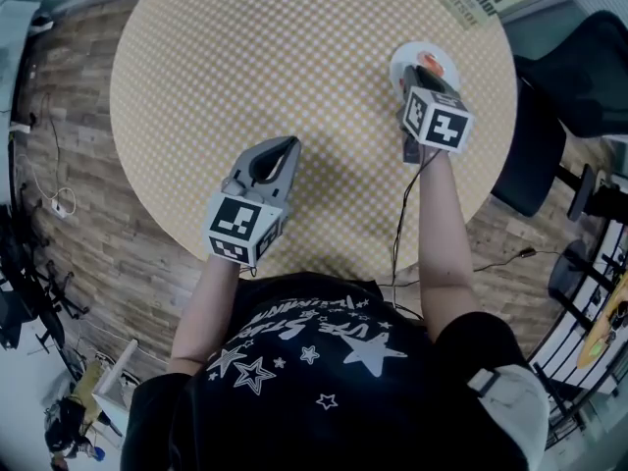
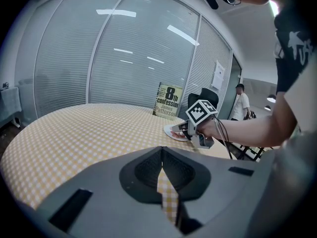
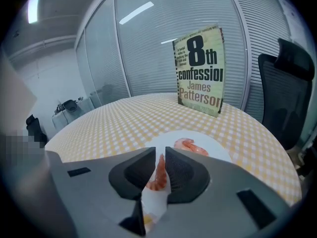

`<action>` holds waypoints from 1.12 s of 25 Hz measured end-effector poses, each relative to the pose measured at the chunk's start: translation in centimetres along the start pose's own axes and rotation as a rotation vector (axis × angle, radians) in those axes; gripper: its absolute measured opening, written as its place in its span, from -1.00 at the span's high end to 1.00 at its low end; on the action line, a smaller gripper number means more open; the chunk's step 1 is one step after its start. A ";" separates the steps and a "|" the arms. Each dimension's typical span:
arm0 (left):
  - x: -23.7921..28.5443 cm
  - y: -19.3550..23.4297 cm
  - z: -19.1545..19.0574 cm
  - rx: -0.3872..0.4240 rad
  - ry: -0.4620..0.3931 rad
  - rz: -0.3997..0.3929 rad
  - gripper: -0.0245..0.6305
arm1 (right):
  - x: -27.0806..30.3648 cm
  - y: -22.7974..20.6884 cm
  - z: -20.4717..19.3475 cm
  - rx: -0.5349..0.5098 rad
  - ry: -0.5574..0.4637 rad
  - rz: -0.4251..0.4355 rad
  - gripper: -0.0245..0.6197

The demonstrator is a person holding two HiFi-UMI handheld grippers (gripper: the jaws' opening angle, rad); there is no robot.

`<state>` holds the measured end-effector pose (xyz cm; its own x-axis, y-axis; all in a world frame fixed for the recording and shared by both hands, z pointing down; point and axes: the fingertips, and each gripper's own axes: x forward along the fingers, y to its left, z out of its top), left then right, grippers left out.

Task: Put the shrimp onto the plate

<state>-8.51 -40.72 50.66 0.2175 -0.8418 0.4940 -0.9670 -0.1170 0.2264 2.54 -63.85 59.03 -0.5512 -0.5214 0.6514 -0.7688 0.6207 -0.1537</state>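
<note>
The right gripper (image 3: 158,153) pinches a shrimp (image 3: 159,175) between its fingers over the plate (image 3: 221,152) near the worktop's (image 1: 245,57) far right edge. A second shrimp (image 3: 190,146) lies there. A book (image 3: 199,68) stands beyond; the left gripper (image 2: 161,150) has its fingers pressed together.

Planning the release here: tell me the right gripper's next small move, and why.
Probably open the right gripper to let go: the held shrimp hangs over the white plate, near a second shrimp lying there.
</note>
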 end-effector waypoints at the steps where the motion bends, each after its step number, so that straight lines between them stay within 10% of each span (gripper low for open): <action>1: -0.2 0.0 0.0 0.003 -0.003 0.000 0.92 | -0.1 0.0 0.0 0.003 -0.001 -0.003 0.75; 28: -10.8 -2.2 2.4 0.110 -0.196 -0.121 0.92 | -17.8 12.0 -3.9 0.074 -0.155 0.029 0.75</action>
<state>-9.00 -32.62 42.83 0.3129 -0.9029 0.2948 -0.9465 -0.2707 0.1757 4.38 -44.86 48.46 -0.6125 -0.5918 0.5240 -0.7706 0.5948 -0.2288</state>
